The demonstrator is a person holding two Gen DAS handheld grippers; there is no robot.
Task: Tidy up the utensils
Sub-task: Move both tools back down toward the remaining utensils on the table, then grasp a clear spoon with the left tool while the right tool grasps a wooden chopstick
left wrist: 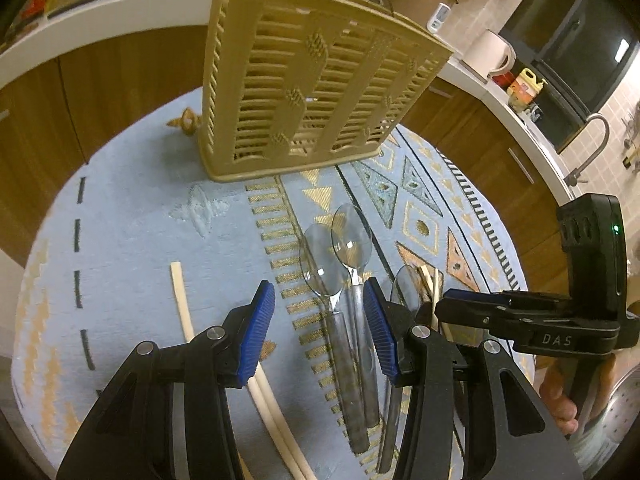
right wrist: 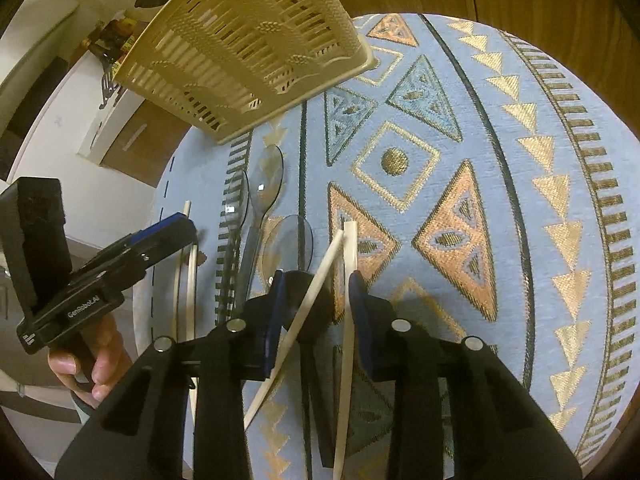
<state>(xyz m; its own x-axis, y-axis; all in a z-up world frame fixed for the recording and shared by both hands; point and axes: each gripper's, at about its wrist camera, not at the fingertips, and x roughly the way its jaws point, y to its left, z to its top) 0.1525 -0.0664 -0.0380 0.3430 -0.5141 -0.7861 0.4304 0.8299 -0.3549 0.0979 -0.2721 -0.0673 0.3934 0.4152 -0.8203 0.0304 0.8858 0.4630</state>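
Observation:
A beige slotted utensil holder (left wrist: 308,80) stands at the far side of the patterned blue cloth (left wrist: 132,248); it also shows in the right wrist view (right wrist: 244,48). Three clear plastic spoons lie side by side: two (left wrist: 320,276) (left wrist: 352,240) between my left gripper's fingers and a third (left wrist: 404,288) just right of them. My left gripper (left wrist: 320,320) is open above the spoon handles. Wooden chopsticks (left wrist: 264,384) lie under its left finger. My right gripper (right wrist: 316,300) is open around two other chopsticks (right wrist: 350,280) on the cloth.
Wooden cabinets and a white counter (left wrist: 500,96) ring the table, with a kettle (left wrist: 494,54), a microwave (left wrist: 572,40) and a tap (left wrist: 596,148). A metal colander (left wrist: 616,420) sits at the lower right. A small wooden finial (left wrist: 186,120) stands left of the holder.

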